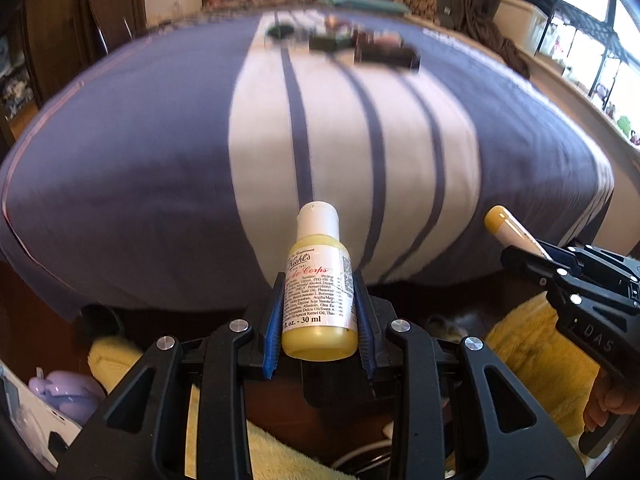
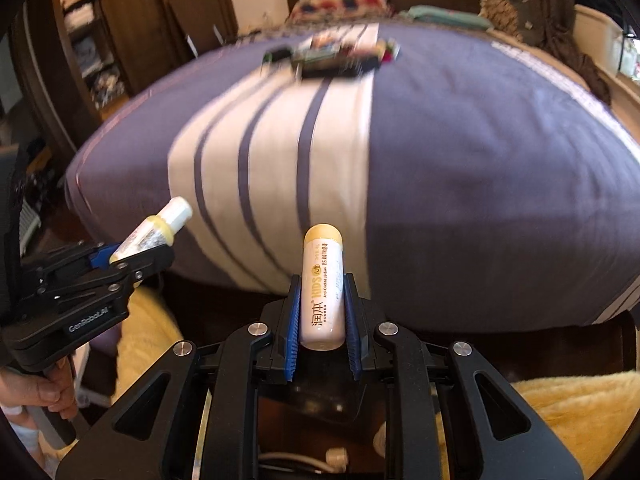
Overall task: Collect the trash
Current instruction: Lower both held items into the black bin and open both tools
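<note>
My left gripper (image 1: pixel 319 280) is shut on a small yellow bottle (image 1: pixel 318 280) with a white cap and a printed label, cap pointing away toward the bed. My right gripper (image 2: pixel 322 280) is shut on a white tube (image 2: pixel 323 284) with a tan cap, upright between the blue pads (image 2: pixel 294 320). Each gripper shows in the other's view: the left gripper (image 2: pixel 136 254) with the yellow bottle (image 2: pixel 160 228) at the left, the right gripper (image 1: pixel 532 252) with the tube (image 1: pixel 504 226) at the right. Both hang over the floor just off the bed's near edge.
A bed with a purple and white striped cover (image 1: pixel 160 152) fills the view ahead. Several dark boxes and wrappers (image 1: pixel 360 46) lie blurred at its far end near the pillows (image 2: pixel 340 2). Yellow fluffy fabric (image 2: pixel 560 412) lies below. A wooden wardrobe (image 2: pixel 100 40) stands at left.
</note>
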Demonstrator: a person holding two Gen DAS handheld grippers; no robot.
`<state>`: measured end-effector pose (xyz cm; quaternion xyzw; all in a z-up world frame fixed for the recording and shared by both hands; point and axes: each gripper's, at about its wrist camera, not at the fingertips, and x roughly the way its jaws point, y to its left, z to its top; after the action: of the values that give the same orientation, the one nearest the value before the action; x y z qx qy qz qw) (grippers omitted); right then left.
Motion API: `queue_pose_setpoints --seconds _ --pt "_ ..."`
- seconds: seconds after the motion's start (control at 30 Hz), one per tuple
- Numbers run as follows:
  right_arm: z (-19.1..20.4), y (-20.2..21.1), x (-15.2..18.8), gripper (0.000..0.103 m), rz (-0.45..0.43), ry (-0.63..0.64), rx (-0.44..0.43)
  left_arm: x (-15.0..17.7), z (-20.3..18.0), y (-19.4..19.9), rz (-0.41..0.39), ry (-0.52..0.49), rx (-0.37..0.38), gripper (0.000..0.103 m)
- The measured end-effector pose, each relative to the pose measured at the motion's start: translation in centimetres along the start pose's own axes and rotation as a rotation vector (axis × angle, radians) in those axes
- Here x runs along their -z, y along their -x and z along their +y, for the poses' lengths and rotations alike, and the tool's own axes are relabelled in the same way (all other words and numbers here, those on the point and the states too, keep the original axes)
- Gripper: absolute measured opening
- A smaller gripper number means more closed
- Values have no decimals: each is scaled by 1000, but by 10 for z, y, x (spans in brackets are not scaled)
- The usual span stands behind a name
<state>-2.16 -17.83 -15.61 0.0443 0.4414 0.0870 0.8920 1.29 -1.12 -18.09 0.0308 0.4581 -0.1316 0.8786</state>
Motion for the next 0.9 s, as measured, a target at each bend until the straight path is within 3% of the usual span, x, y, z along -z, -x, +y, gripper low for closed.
queue_pose_setpoints --seconds 0.23,0.53,0.9 --pt "0 -45 23 20 134 -7 -1 24 7 -52 139 26 35 30" --pt "-16 -88 43 21 286 -94 -66 42 6 -107 295 41 99 30" --pt "-24 -119 40 23 370 -128 -80 52 -1 -137 415 18 129 30"
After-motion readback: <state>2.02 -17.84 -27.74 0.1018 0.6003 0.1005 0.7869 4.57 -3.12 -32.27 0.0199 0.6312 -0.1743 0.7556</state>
